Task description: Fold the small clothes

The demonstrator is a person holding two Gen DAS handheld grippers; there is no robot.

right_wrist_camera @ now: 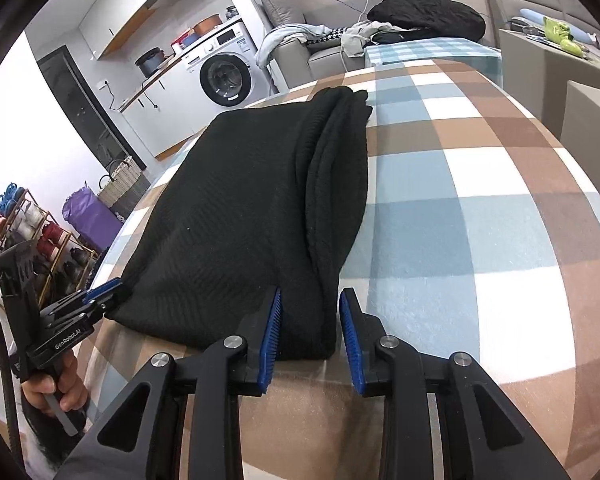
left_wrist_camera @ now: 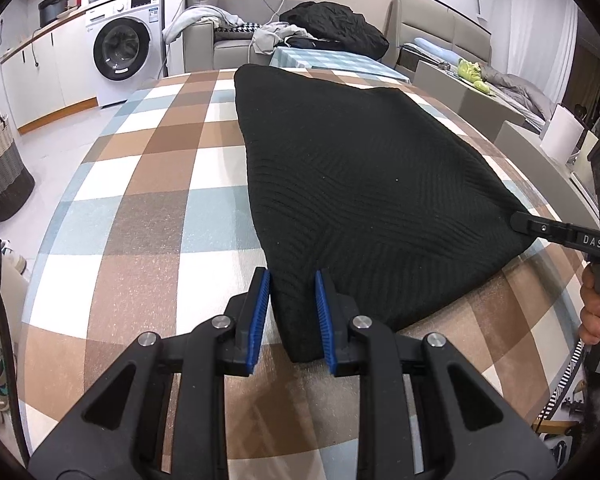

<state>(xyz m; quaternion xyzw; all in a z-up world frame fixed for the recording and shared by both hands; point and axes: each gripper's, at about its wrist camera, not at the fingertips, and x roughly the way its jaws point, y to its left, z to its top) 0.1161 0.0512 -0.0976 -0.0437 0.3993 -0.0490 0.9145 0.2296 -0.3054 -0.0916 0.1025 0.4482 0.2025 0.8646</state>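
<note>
A table covered in a brown, blue and white checked cloth (left_wrist_camera: 148,208) filled both wrist views, with a white front-loading washing machine (left_wrist_camera: 126,46) and a grey sofa heaped with loose clothes (left_wrist_camera: 268,34) well behind it.

On the cloth lay the black ribbed knit garment (left_wrist_camera: 340,168), already doubled lengthwise, its stacked edges showing as a thick ridge along one long side in the right wrist view (right_wrist_camera: 332,184). It lay flat from the near table edge towards the far one.

The left gripper (left_wrist_camera: 292,316) sat at the near left corner, its blue-padded jaws parted only a little, with the corner of the knit lying between the pads; whether they actually pinched it could not be told. The right gripper (right_wrist_camera: 310,334) straddled the near right corner over the ridged layers, jaws wider and the right pad clear of the fabric, so it had no hold.

The knit looked soft, limp and fairly thick, light enough to lift but likely to sag and slide apart where layers were stacked. A hold would best take each near corner through all layers at once, deep enough that the lower ply did not drop away as the near end was carried over.
</note>
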